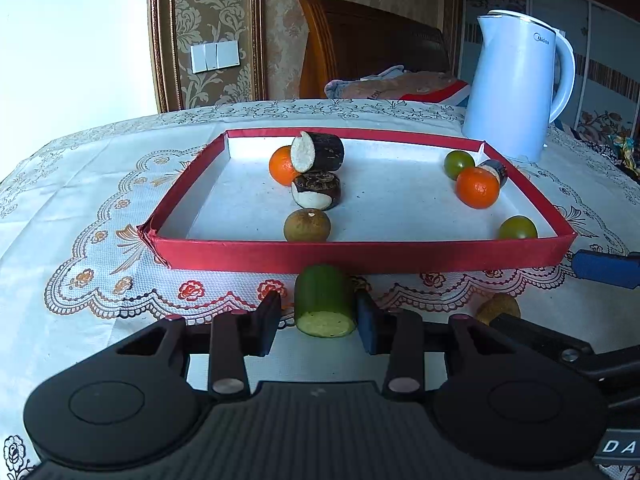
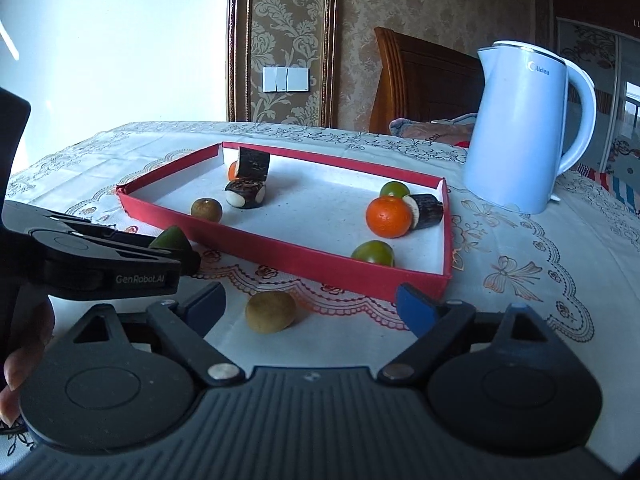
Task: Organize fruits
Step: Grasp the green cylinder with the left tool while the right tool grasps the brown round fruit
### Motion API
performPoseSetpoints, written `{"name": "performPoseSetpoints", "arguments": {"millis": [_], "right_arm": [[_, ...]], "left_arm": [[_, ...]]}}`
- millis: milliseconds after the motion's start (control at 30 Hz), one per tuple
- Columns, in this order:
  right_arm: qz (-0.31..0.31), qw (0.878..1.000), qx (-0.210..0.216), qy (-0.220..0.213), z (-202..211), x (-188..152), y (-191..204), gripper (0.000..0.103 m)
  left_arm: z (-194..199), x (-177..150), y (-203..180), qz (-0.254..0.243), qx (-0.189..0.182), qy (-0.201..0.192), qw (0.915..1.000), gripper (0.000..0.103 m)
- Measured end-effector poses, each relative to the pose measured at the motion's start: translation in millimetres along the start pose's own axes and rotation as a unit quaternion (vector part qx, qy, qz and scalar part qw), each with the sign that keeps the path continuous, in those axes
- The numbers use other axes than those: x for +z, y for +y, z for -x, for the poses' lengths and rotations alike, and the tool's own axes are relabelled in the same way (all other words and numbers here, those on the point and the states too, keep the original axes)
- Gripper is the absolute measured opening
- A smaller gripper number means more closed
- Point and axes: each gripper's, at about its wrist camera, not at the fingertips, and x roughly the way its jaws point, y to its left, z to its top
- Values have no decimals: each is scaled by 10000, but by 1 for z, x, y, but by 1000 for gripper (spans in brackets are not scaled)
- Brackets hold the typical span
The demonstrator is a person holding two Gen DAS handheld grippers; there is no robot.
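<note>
Left wrist: left gripper [image 1: 318,322] apart around green cane piece [image 1: 325,306]; right gripper [image 2: 310,306] apart.

blk plastic grippers | blue-padded fingers [image 2: 414,306] | silver pivot screws (white "GenRobot.AI" mark)

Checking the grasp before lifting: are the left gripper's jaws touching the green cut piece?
Apart. In the left wrist view the green cut piece sits between the left gripper jaws with tablecloth showing on each side, narrower on the right.
</note>
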Motion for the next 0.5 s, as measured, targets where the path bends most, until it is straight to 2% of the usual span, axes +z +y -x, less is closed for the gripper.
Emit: {"name": "performPoseSetpoints", "arguments": {"millis": [167,233,367,500], "right_arm": [[-53,9999,-32,152,-8,2,1,80],[-25,9996,-4,269,-12,2,2,69],[24,9993,24,380,-17,2,5,63],[157,9986,51,512,-22,2,11,51]], "left_arm": [[0,0,0,4,3,5,10000,40],[0,0,0,5,3,5,10000,40],[0,0,0,8,1,5,10000,40],[0,0,0,15,-2,5,10000,40]]}}
